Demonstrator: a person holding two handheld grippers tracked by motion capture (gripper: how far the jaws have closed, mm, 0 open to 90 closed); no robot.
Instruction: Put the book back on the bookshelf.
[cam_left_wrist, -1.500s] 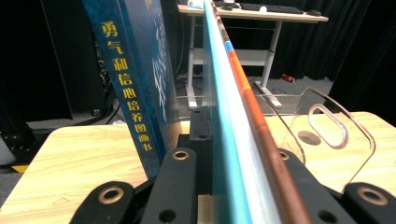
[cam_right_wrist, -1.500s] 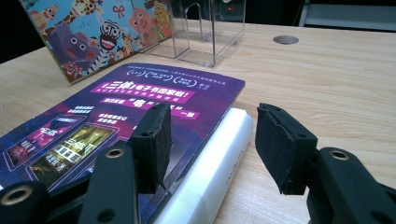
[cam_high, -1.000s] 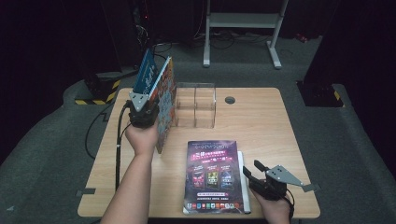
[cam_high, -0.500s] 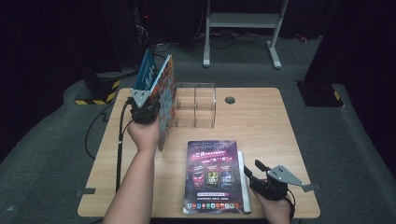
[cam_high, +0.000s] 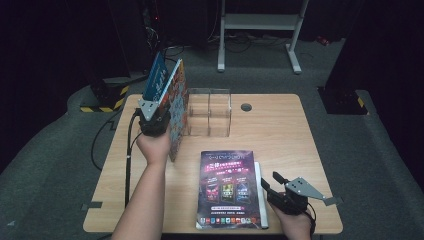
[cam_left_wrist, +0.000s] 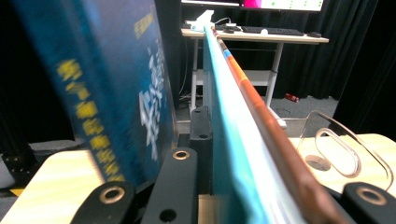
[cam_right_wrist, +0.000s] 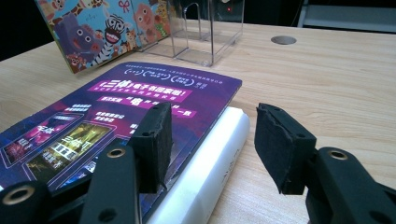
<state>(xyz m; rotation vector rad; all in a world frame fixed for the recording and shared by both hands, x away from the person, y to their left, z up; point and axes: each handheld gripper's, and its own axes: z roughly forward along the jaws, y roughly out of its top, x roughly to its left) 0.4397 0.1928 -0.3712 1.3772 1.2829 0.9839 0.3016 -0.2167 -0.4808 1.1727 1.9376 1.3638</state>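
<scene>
My left gripper (cam_high: 161, 104) is raised over the table's left side, shut on an upright picture book (cam_high: 177, 115) with cartoon animals on its cover (cam_right_wrist: 93, 28). Seen from the left gripper (cam_left_wrist: 233, 140), the picture book's thin edge (cam_left_wrist: 243, 93) runs between the jaws. A blue book (cam_high: 156, 80) leans outside the left jaw (cam_left_wrist: 116, 84). A purple-covered book (cam_high: 227, 185) lies flat on a white book (cam_high: 260, 195) at the front. My right gripper (cam_high: 270, 181) is open; its pads (cam_right_wrist: 154, 140) straddle the white book's spine (cam_right_wrist: 210, 168) beside the purple cover (cam_right_wrist: 116, 112) without touching.
A clear acrylic book holder (cam_high: 210, 112) stands at the back middle of the wooden table (cam_high: 280, 130), right of the held books (cam_right_wrist: 210, 28). A cable hole (cam_high: 246, 107) lies beside it. A white stand (cam_high: 260, 25) is behind the table.
</scene>
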